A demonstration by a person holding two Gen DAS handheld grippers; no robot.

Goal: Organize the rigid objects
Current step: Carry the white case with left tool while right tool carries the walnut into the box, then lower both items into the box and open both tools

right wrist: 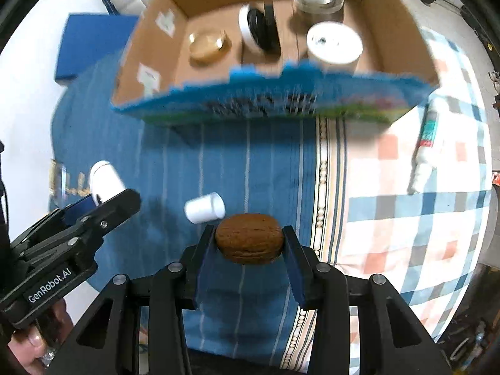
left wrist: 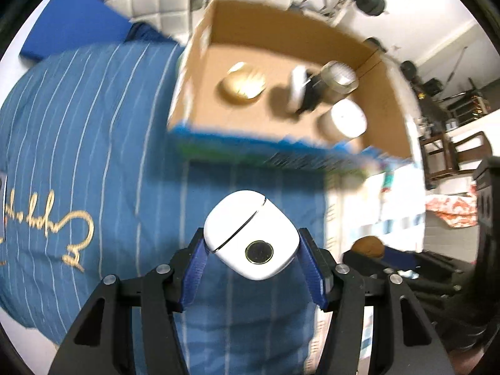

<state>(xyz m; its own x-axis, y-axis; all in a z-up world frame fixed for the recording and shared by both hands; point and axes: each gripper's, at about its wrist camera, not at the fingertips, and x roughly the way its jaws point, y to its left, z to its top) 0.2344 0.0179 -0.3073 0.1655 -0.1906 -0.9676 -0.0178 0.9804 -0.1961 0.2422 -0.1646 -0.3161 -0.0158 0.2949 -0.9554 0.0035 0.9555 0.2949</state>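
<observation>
I take the cardboard box (right wrist: 218,6) as my landmark: it sits open-topped on the bed, its near wall edged in blue print too blurred to read. Between that wall and my tools lies open blue striped bedspread (left wrist: 103,143), with only a small white cup (right wrist: 204,207) lying on its side there.

My left hand-held gripper (left wrist: 251,250) pinches a white earbud case (left wrist: 250,234) short of the box's near wall. My right hand-held gripper (right wrist: 249,239) pinches a brown walnut (right wrist: 249,238), also short of that wall.

Inside the box I see a gold lid (right wrist: 206,45), a black-and-white jar on its side (right wrist: 257,29), a clear jar with a silver top (right wrist: 318,1) and a white-lidded jar (right wrist: 334,43).

"GenRobot.AI" reads on the left tool's body. Gold script is stitched on the bedspread, illegible. Right of the box, a tube (right wrist: 428,143) lies on checked bedding (right wrist: 422,218).
</observation>
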